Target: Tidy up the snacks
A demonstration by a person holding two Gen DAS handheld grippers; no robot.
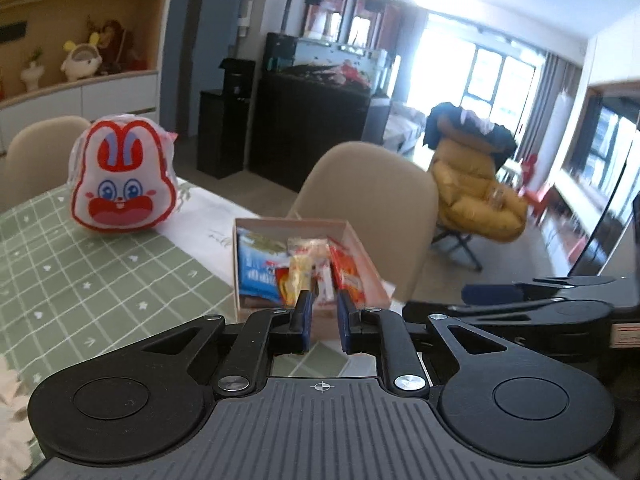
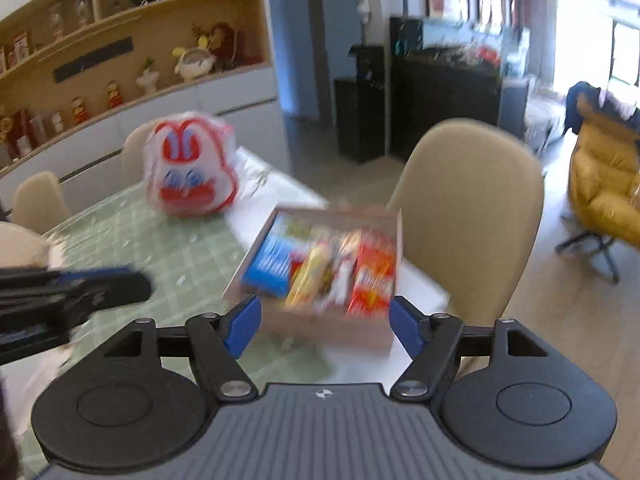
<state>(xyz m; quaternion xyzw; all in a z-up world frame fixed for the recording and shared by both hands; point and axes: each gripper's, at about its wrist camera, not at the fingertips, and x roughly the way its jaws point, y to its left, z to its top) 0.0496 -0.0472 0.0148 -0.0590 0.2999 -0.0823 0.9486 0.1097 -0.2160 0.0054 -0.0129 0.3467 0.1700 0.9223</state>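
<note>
Blue-padded and nearly closed, the left gripper (image 1: 323, 322) fills the bottom of its own view, its 2 fingers (image 1: 305, 320) drawn close together with only a narrow slot between them and nothing caught there. Just past its tips, at 12 o'clock, sits the cardboard box (image 1: 362, 250) of snacks on the table (image 1: 100, 280), which wears a green checked cloth. Inside the box, a blue packet (image 1: 256, 270) lies at the 9 o'clock side, a yellow packet (image 1: 298, 276) in the middle and a red-orange packet (image 1: 348, 276) at the 3 o'clock side. At 3 o'clock in this view, the other tool shows as a dark shape.

From the right wrist, the right gripper (image 2: 325, 324) stands released, its jaws spread wide at either side of the box's near wall without touching it; this view is blurred. At 10 o'clock beyond the box rests a rabbit-face bag (image 1: 122, 178), red and white, upright on the cloth. A beige chair (image 1: 368, 196) stands behind the box at 12 o'clock, and a yellow armchair (image 1: 476, 196) farther off at 2 o'clock.
</note>
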